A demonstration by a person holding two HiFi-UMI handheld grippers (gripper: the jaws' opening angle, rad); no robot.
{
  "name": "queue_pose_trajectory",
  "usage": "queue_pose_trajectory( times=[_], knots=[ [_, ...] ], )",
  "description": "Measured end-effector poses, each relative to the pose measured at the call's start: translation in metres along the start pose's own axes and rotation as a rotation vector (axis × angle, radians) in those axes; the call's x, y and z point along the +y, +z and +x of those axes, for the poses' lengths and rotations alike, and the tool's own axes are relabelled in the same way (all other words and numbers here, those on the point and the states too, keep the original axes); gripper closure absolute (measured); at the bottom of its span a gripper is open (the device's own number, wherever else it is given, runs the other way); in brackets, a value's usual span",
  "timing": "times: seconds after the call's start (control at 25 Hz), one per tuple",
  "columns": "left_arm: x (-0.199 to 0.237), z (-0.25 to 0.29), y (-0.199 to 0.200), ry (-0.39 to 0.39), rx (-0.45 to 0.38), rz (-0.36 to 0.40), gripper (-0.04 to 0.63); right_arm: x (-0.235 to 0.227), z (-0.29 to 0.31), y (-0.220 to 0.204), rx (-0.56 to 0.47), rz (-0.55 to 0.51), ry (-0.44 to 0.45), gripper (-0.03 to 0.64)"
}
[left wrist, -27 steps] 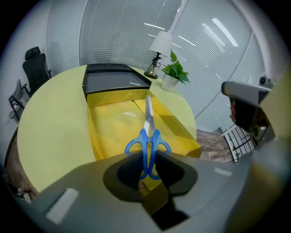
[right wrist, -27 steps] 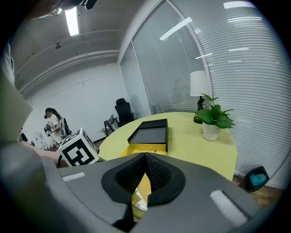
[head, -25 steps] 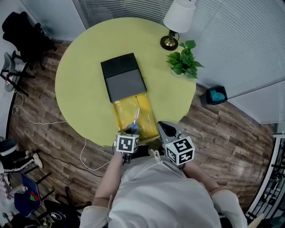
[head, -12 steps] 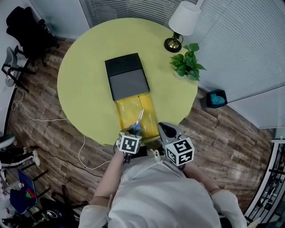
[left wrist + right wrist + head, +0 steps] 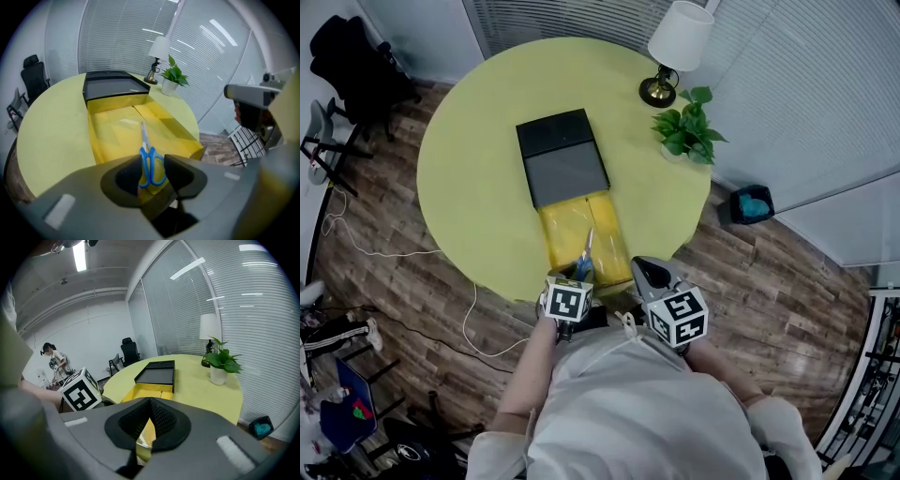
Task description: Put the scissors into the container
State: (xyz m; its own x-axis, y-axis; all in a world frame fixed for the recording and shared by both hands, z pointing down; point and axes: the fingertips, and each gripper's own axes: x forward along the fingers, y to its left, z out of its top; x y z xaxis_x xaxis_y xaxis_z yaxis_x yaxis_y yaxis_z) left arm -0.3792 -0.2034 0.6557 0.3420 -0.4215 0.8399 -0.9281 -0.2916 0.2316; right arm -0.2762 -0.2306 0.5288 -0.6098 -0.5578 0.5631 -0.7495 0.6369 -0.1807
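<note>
Left gripper (image 5: 152,172) just spread, blue scissors (image 5: 146,153) loose between jaws in yellow container (image 5: 112,136), lower centre. Right gripper (image 5: 150,417) pressed together. Risk: withdrawal snags handles, dragging scissors out.

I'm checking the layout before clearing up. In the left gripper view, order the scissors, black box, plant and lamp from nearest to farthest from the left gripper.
1. Scissors, directly ahead, in the yellow tray.
2. Black box, at the tray's far end.
3. Plant, farther back, right.
4. Lamp, just behind the plant.
</note>
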Motion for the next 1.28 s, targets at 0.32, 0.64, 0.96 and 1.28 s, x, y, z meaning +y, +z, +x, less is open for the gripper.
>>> queue_pose_trajectory(
  times=[0.32, 0.64, 0.96, 1.28],
  knots=[
    [0.003, -0.015, -0.004, 0.073, -0.052, 0.015, 0.487, 0.007, -0.006, -0.007, 0.001, -0.015, 0.015, 0.617],
    [-0.002, -0.077, 0.036, 0.119, -0.328, -0.001, 0.588, 0.017, -0.012, -0.004, -0.035, -0.015, 0.002, 0.617],
    [-0.025, -0.165, 0.083, 0.074, -0.759, 0.054, 0.588, 0.039, -0.013, 0.008, -0.102, -0.041, 0.034, 0.618],
    [-0.020, -0.182, 0.071, 0.110, -0.834, 0.058, 0.581, 0.056, -0.012, 0.015, -0.147, -0.087, 0.076, 0.618]
  ],
)
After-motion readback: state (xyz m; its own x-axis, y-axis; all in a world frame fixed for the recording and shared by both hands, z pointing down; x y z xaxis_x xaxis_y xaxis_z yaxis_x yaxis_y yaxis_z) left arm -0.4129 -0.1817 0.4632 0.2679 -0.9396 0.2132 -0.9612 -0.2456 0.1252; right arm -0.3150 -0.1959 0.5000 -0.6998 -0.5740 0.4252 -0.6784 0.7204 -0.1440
